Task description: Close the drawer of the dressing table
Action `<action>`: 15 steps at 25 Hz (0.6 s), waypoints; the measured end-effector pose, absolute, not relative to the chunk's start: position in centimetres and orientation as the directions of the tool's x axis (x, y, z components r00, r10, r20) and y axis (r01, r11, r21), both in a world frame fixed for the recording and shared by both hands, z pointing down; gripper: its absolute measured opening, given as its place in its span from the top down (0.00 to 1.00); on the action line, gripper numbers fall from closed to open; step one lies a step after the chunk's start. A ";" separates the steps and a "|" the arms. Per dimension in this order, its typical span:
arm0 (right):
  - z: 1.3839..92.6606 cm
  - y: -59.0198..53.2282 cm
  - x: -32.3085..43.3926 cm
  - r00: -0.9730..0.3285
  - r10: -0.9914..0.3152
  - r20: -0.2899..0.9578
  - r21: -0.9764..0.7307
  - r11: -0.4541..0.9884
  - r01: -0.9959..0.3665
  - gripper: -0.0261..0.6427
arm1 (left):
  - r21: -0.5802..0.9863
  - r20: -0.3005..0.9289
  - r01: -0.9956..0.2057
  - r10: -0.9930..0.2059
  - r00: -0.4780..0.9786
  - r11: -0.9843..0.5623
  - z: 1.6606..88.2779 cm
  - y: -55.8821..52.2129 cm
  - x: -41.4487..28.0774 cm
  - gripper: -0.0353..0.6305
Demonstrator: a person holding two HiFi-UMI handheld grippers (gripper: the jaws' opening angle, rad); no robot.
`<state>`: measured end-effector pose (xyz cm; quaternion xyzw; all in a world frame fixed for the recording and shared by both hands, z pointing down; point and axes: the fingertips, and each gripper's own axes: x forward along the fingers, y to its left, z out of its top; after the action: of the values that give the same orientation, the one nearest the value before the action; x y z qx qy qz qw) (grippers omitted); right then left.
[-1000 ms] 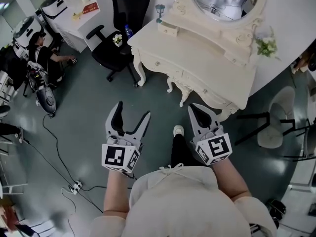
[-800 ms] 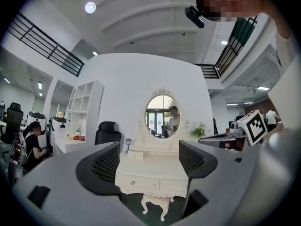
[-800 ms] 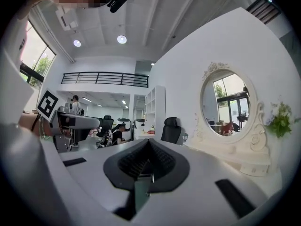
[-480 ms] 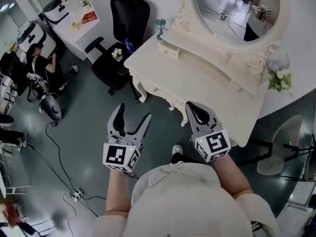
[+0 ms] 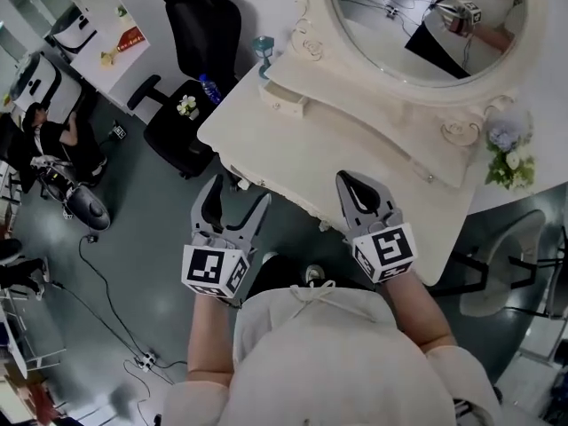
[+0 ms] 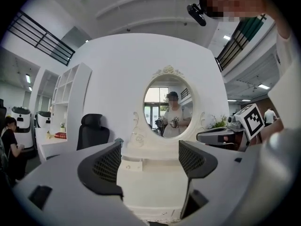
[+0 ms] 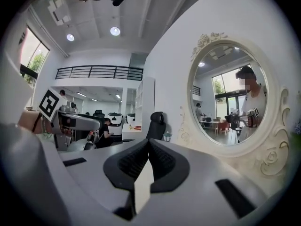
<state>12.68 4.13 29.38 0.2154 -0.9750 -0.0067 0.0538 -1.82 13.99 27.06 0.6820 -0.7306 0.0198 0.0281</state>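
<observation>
The white dressing table (image 5: 355,162) with its oval mirror (image 5: 417,20) stands straight ahead. A small drawer (image 5: 286,106) juts out a little from the left end of the raised shelf; it shows with its knob in the left gripper view (image 6: 132,165). My left gripper (image 5: 236,195) is open and empty, held just off the table's front left edge. My right gripper (image 5: 357,183) is shut on nothing, with its tips over the front of the tabletop. In the left gripper view the jaws (image 6: 148,166) frame the table; in the right gripper view the jaws (image 7: 149,160) are pressed together.
A black office chair (image 5: 191,25) stands left of the table, with a blue goblet (image 5: 263,44) on the table's left corner and flowers (image 5: 508,153) at its right end. A white chair (image 5: 506,273) is on the right. Cables and a power strip (image 5: 142,359) lie on the floor; a person (image 5: 44,131) sits far left.
I have come closer to the dressing table. Both grippers have moved forward; the right one has gone from over the floor to over the tabletop's front edge. Jaw states are unchanged.
</observation>
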 end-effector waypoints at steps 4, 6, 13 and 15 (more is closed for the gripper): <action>30.3 0.5 11.6 -0.871 -0.477 0.120 0.024 0.878 -0.478 0.95 | 0.029 0.107 -1.000 -0.994 -0.001 0.004 29.0 9.2 -3.6 0.37; 30.6 -1.3 10.6 -0.853 -0.507 0.126 0.024 0.861 -0.508 0.95 | 0.032 0.125 -0.999 -0.991 0.042 -0.038 29.7 6.7 -4.7 0.37; 31.9 -8.1 6.0 -0.770 -0.618 0.161 0.009 0.781 -0.625 0.95 | 0.052 0.189 -0.982 -0.964 0.189 -0.182 32.5 -2.3 -10.2 0.37; 32.5 -9.6 4.8 -0.741 -0.650 0.170 0.006 0.752 -0.659 0.95 | 0.070 0.215 -0.972 -0.948 0.233 -0.223 33.7 -4.5 -11.7 0.37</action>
<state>4.79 -9.64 32.46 0.3509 -0.9325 0.0271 0.0812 -11.73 -4.51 33.69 0.7794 -0.6161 0.0632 0.0946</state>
